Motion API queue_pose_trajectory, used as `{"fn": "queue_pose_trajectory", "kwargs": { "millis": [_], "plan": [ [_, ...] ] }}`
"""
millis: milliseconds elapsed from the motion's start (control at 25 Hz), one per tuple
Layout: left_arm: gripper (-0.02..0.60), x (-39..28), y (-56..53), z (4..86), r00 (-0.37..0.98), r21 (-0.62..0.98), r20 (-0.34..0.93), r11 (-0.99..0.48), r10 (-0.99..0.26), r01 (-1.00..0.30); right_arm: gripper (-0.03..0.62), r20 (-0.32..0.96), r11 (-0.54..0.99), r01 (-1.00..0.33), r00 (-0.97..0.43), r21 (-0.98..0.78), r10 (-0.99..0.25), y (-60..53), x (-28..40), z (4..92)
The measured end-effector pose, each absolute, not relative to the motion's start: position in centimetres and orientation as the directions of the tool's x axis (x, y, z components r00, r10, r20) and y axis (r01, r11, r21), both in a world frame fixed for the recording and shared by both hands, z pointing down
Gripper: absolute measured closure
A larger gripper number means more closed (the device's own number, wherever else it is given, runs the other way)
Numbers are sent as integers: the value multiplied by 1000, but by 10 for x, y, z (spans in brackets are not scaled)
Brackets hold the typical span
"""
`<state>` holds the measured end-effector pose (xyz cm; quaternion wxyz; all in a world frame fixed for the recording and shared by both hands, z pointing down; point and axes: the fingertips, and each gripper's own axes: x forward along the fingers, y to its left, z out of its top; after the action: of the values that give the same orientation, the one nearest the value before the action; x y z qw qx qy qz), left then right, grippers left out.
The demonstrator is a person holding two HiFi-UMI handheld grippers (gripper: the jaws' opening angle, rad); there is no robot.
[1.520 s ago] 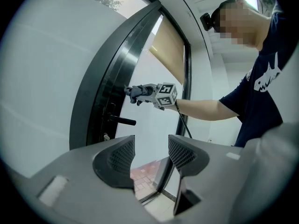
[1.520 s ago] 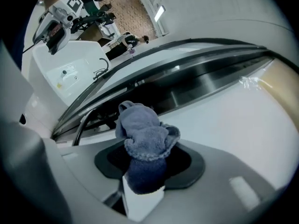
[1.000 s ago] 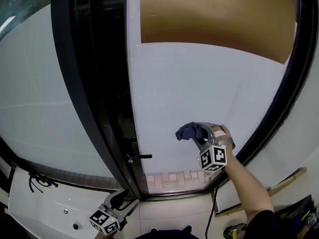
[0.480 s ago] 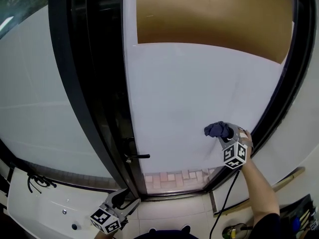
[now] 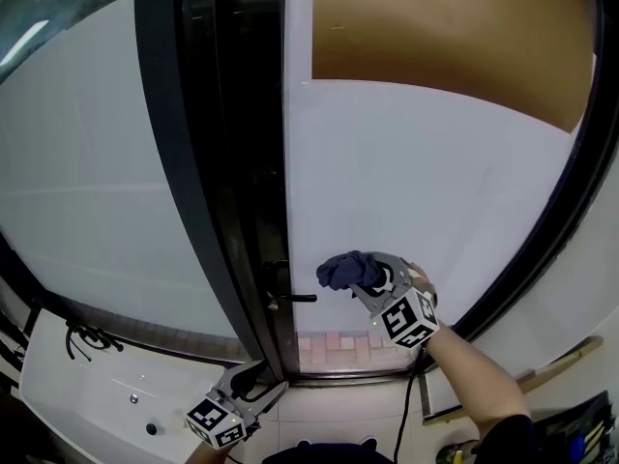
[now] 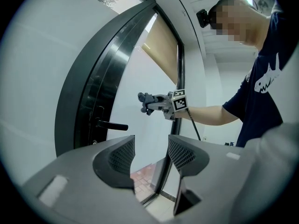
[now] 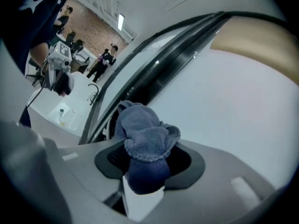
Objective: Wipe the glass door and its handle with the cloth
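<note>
Blue cloth (image 5: 343,269) now nearer handle (image 5: 293,299)

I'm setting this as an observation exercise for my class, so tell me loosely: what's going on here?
A person with a gripper in each hand is cleaning a glass door. The right gripper is shut on a dark blue cloth, held at the frosted pane just right of the black handle. The left gripper hangs low, jaws apart and empty. Contact with the glass can't be confirmed.

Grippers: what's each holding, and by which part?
The right gripper is shut on the blue cloth, pinching its bunched lower end; the rest bulges out past the jaws. The left gripper is open, holding nothing.
</note>
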<state>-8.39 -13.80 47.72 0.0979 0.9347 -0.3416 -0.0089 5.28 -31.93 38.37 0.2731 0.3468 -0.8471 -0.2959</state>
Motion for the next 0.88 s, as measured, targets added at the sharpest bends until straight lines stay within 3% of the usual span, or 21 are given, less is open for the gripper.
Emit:
{"fn": "queue_pose_trajectory", "kwargs": {
  "millis": [200,440,880],
  "plan": [
    [360,-96,-131,478,749,199,66,-727,-659,-657,407,311,724,-409,-705,555,-637,-321,-39,401],
    [360,-116,-122,487,720,218,80,-693,-689,-688,407,358,803,-430,-734,413,-577,-339,-100,423],
    [360,-133,-120,497,703,234,84,-672,-706,-703,408,514,865,-327,-703,379,-491,-331,-120,479]
  ]
}}
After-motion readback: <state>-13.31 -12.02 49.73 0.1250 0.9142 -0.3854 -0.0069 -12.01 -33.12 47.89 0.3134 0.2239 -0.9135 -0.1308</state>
